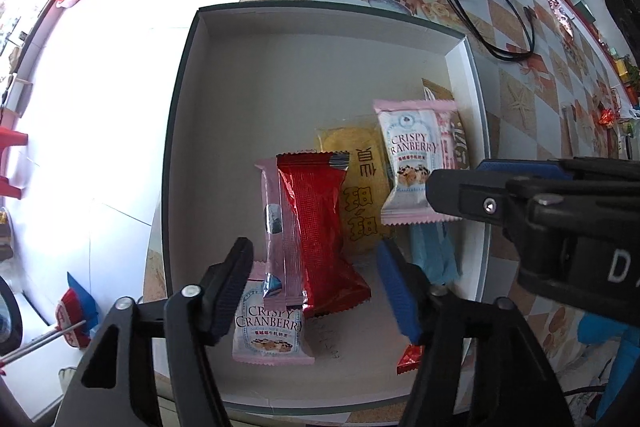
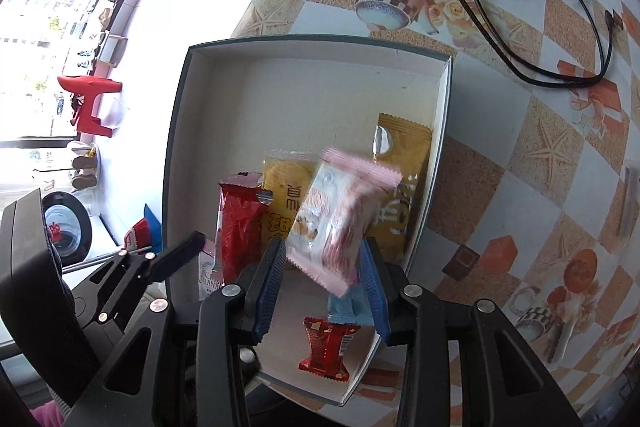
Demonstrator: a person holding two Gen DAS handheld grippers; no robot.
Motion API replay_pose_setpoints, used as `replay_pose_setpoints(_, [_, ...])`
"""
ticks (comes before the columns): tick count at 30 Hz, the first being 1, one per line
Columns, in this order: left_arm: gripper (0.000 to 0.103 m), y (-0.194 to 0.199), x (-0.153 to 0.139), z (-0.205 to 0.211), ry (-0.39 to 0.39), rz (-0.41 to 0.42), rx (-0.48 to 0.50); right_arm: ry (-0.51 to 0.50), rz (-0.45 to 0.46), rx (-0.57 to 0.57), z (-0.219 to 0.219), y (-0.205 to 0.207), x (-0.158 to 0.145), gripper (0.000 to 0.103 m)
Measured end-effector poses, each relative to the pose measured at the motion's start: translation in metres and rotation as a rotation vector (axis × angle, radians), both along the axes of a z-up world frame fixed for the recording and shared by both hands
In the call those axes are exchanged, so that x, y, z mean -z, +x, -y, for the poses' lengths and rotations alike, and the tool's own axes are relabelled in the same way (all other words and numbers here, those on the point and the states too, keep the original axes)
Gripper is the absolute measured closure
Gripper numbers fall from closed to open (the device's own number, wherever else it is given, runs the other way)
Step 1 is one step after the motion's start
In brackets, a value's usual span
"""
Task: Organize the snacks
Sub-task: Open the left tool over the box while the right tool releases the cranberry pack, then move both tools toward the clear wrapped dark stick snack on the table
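- Well, both grippers hang over the white box [image 1: 192, 115] on the patterned table [image 1: 520, 99].
- Left gripper [image 1: 316, 287] stands wide, holding nothing; a red packet [image 1: 320, 227] lies beneath it.
- Right gripper [image 2: 324, 291] is partly spread; a blurred pink cranberry packet [image 2: 340, 215] sits between its fingers, grip unclear.
- Yellow packet [image 1: 360, 187] lies flat inside.

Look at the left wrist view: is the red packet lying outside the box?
No. The red packet lies inside the box, on top of other snacks.
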State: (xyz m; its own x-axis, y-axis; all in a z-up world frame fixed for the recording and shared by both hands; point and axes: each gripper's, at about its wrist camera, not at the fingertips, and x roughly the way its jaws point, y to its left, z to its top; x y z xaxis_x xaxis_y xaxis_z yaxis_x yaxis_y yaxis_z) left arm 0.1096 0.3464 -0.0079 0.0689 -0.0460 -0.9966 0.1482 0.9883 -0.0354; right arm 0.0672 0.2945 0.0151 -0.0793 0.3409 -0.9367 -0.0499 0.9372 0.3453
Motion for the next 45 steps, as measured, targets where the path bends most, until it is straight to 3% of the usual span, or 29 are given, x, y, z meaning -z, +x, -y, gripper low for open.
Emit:
replay_pose_setpoints(2, [0.025, -0.001, -0.001, 0.004, 0.007, 0.005, 0.008, 0.003, -0.001, 0.014, 0.007, 0.0, 0.0, 0.053])
replay_pose_setpoints(5, [0.025, -0.001, -0.002, 0.011, 0.02, -0.002, 0.02, -0.008, 0.0, 0.037, 0.019, -0.004, -0.001, 0.016])
replay_pose_setpoints(6, [0.025, -0.001, -0.001, 0.013, 0.022, -0.004, 0.023, -0.015, 0.006, 0.051, 0.025, -0.006, -0.002, 0.01])
replay_pose_setpoints(9, [0.025, -0.003, -0.002, 0.022, 0.02, -0.011, 0.038, -0.045, -0.005, 0.081, 0.045, -0.011, 0.001, 0.001])
replay_pose_setpoints(24, [0.025, -0.012, -0.011, 0.095, 0.028, -0.007, 0.179, -0.32, -0.132, 0.271, 0.195, -0.069, 0.058, 0.001])
replay_pose_setpoints(30, [0.025, -0.013, -0.015, 0.124, 0.035, -0.006, 0.227, -0.349, -0.163, 0.286, 0.222, -0.081, 0.08, 0.001])
replay_pose_setpoints(36, [0.025, -0.014, -0.016, 0.142, 0.032, -0.015, 0.268, -0.316, -0.154, 0.341, 0.246, -0.091, 0.085, 0.001])
replay_pose_setpoints(45, [0.025, -0.012, -0.004, 0.205, 0.008, -0.056, 0.342, -0.315, -0.149, 0.442, 0.322, -0.119, 0.089, 0.001])
